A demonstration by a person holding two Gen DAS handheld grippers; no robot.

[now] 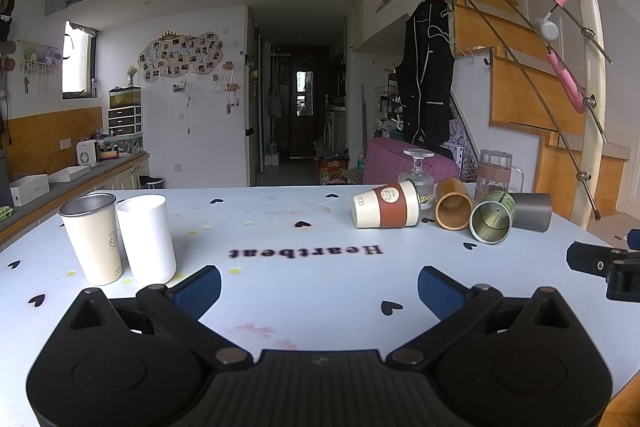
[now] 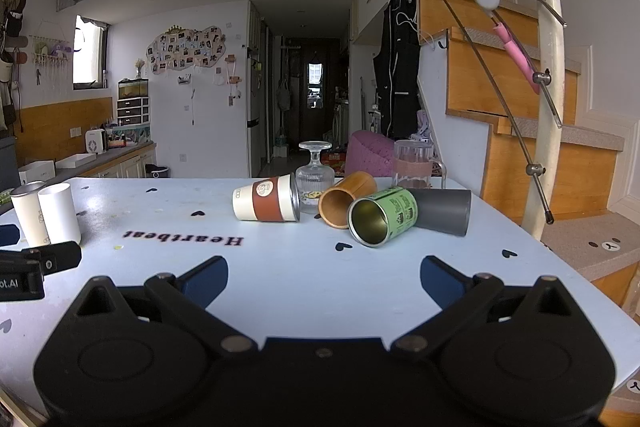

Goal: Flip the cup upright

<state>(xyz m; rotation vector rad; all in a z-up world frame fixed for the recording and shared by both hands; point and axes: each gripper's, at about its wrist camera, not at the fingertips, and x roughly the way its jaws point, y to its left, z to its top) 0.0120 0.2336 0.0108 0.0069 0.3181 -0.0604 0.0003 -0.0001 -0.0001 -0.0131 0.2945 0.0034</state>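
Holding both grippers low over the pale blue counter [image 1: 320, 291], with nothing in either one. My left gripper [image 1: 319, 285] has its blue pads spread wide and only bare surface between them, and my right gripper [image 2: 324, 277] is spread just as wide, also empty. From the right wrist view I can see the left one poking in at the left edge, and the left wrist view catches a bit of the right one at its right edge. The cups that need sorting are bunched at the far right side of the counter: a cream cup with a brown sleeve [image 1: 386, 205] lies on its side with its bottom facing left, then a wooden cup [image 2: 346, 199] on its side, open mouth toward me, and a green tin cup [image 2: 382, 216] also tipped over with its mouth toward me, touching the wooden one. A dark grey cup [image 2: 442, 211] lies on its side behind the green one. Behind that bunch a stemmed glass [image 2: 315, 171] stands upside down, foot in the air, and a clear mug with a pinkish band [image 2: 414, 165] stands by it. Over on the left, well apart from all that, a metal-rimmed beige cup [image 1: 92, 239] and a white cup [image 1: 147, 239] stand upright, side by side and touching.
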